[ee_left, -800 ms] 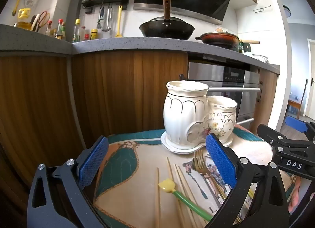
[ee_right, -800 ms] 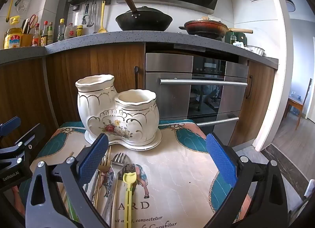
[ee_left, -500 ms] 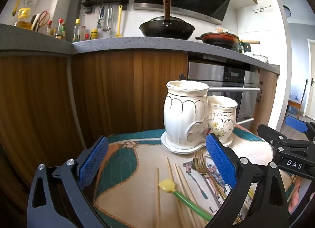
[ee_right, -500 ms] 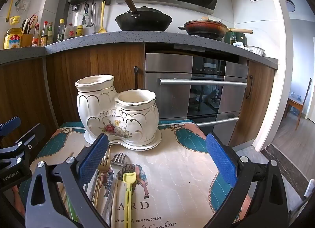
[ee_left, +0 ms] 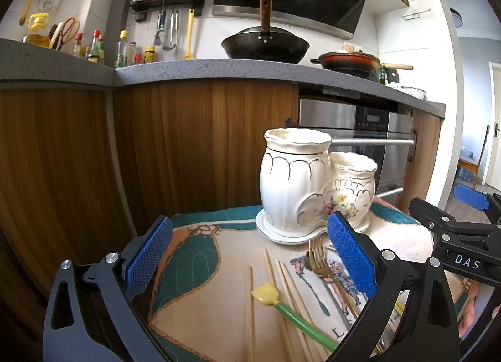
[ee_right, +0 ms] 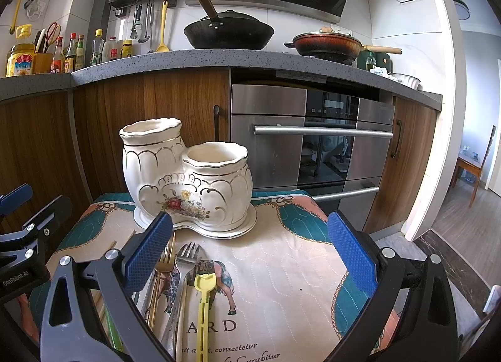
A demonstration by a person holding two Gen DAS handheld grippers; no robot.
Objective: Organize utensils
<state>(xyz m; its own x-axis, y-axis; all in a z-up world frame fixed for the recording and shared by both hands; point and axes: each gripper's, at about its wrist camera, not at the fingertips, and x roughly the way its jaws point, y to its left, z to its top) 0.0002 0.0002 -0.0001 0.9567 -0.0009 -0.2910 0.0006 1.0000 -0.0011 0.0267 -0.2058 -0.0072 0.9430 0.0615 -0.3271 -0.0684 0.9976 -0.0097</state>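
The white holder (ee_right: pixel 188 180) (two pots, both empty) is set at the cloth's (ee_right: pixel 281 268) far edge, forks (ee_right: pixel 184 255) and chopsticks (ee_left: pixel 281 283) laid before it. Left gripper (ee_left: pixel 250 255) and right gripper (ee_right: pixel 250 252) are held wide apart, tilted slightly down, nothing gripped.

- Your landmark, the two-cup ceramic utensil holder (ee_right: pixel 188 183), stands on its saucer at the far end of the quilted mat (ee_right: pixel 291 271).
- Before the holder you have the forks (ee_right: pixel 180 265), with the chopsticks (ee_left: pixel 281 293) to their left.
- Behind the holder runs the counter; the oven (ee_right: pixel 313 149) sits behind and to its right.
- The wok (ee_right: pixel 228 35) stands on the counter, above and behind the holder.
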